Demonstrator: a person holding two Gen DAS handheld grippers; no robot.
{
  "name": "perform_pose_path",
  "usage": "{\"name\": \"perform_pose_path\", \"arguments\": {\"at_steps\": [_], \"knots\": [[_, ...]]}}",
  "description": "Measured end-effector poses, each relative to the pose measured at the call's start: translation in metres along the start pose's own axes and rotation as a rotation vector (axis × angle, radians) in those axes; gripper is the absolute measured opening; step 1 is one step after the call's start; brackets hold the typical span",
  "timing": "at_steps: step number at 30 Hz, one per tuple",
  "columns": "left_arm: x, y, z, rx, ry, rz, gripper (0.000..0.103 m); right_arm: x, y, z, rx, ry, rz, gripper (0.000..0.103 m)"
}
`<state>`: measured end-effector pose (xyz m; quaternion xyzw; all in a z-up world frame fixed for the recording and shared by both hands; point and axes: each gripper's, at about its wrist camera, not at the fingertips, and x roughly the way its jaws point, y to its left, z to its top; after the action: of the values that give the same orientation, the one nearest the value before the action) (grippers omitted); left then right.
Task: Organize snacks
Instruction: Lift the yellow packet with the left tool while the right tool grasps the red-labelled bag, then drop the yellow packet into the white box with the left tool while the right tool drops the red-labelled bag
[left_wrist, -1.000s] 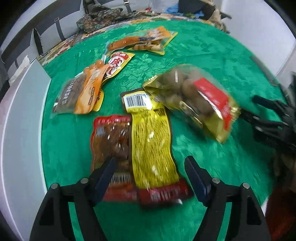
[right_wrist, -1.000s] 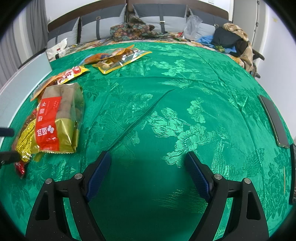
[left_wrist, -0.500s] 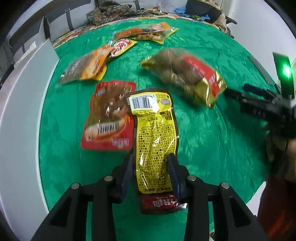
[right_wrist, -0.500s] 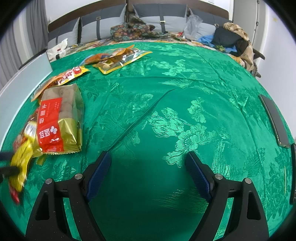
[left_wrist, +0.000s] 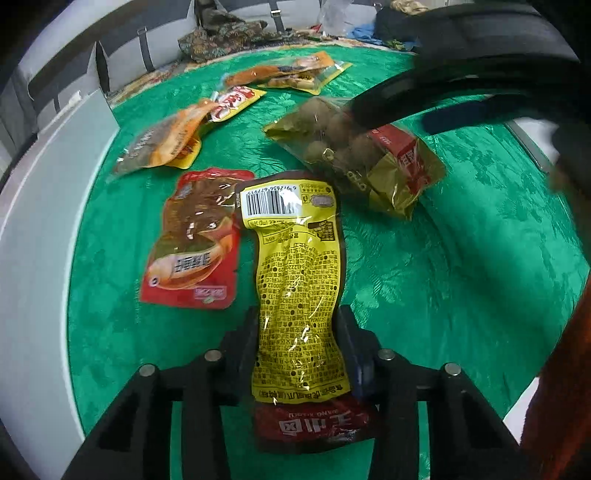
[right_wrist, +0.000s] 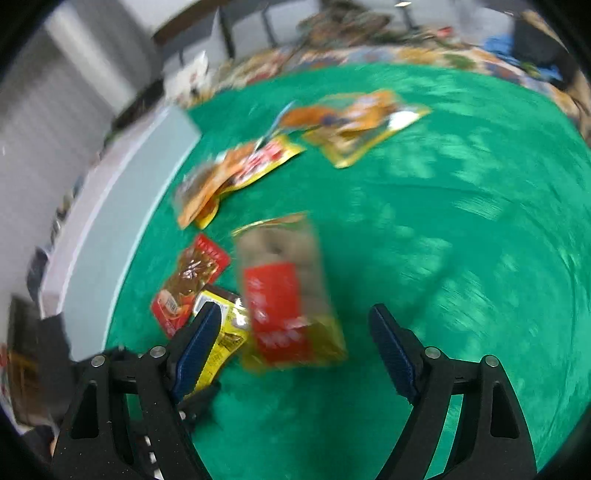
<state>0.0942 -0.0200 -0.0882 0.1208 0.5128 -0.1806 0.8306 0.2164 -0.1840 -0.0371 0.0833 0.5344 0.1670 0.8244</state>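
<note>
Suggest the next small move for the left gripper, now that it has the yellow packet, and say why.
Probably lift the yellow snack packet a little higher and draw it clear. The left gripper is shut on its lower half, while its barcode end sits close to the red snack packet and the gold bag of round snacks on the green tablecloth.

Left gripper (left_wrist: 299, 336): matte black plastic frame of angular, open-slotted arms, with round silver screw heads along the upper edges and dark blue pads on the inner finger faces. Right gripper (right_wrist: 295, 339): identical black frame with triangular cut-outs, silver screws, and ribbed blue finger pads (right_wrist: 393, 350). An orange-red sleeve (left_wrist: 554, 387) appears at the left view's edge.
</note>
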Motion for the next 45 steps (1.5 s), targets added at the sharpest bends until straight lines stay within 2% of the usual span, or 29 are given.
{"name": "perform_pose_path", "arguments": {"at_steps": [3,4,5,7,11,14,17,19,24,27,29,31,33,35,38,41,43,45], "knots": [[-0.017,0.012,-0.015,-0.056,-0.038,-0.054,0.037,0.039,0.017,0.015,-0.05,0.131,-0.083,0.081],[-0.027,0.019,-0.022,-0.082,-0.06,-0.068,0.037,0.044,0.017,0.015,-0.046,0.145,-0.105,0.065],[-0.033,0.024,-0.025,-0.099,-0.077,-0.08,0.037,0.042,0.015,0.014,-0.033,0.138,-0.117,0.059],[-0.051,0.039,-0.032,-0.163,-0.116,-0.125,0.037,0.03,0.007,0.011,0.032,0.106,-0.081,0.048],[-0.099,0.074,-0.039,-0.284,-0.223,-0.187,0.037,-0.004,-0.007,-0.002,0.111,0.049,-0.066,0.047],[-0.136,0.11,-0.042,-0.354,-0.306,-0.174,0.037,-0.026,0.002,-0.001,0.121,0.006,-0.038,0.047],[-0.173,0.157,-0.05,-0.42,-0.369,-0.104,0.037,-0.051,0.041,0.013,0.088,-0.057,0.055,0.047],[-0.188,0.194,-0.055,-0.461,-0.39,-0.026,0.037,-0.064,0.087,0.028,0.043,-0.09,0.154,0.047],[-0.198,0.274,-0.075,-0.537,-0.353,0.188,0.039,-0.064,0.216,0.053,-0.104,-0.1,0.356,0.048],[-0.188,0.304,-0.086,-0.555,-0.29,0.285,0.056,-0.043,0.288,0.061,-0.175,-0.082,0.414,0.052],[-0.177,0.32,-0.096,-0.575,-0.244,0.342,0.075,-0.031,0.315,0.059,-0.193,-0.069,0.434,0.06],[-0.172,0.323,-0.108,-0.588,-0.23,0.386,0.078,-0.024,0.332,0.059,-0.187,-0.045,0.458,0.06],[-0.178,0.317,-0.121,-0.599,-0.246,0.397,0.08,-0.034,0.327,0.057,-0.183,-0.077,0.471,0.06],[-0.18,0.31,-0.124,-0.606,-0.281,0.374,0.085,-0.045,0.303,0.055,-0.188,-0.133,0.436,0.065],[-0.185,0.285,-0.116,-0.573,-0.326,0.301,0.085,-0.045,0.251,0.049,-0.164,-0.209,0.295,0.068],[-0.185,0.246,-0.096,-0.5,-0.358,0.198,0.088,-0.021,0.175,0.029,-0.139,-0.227,0.05,0.068],[-0.181,0.213,-0.079,-0.431,-0.365,0.119,0.091,0.0,0.113,0.004,-0.107,-0.193,-0.159,0.068],[-0.173,0.182,-0.064,-0.369,-0.352,0.062,0.095,0.009,0.061,-0.021,-0.067,-0.169,-0.276,0.068]]}}
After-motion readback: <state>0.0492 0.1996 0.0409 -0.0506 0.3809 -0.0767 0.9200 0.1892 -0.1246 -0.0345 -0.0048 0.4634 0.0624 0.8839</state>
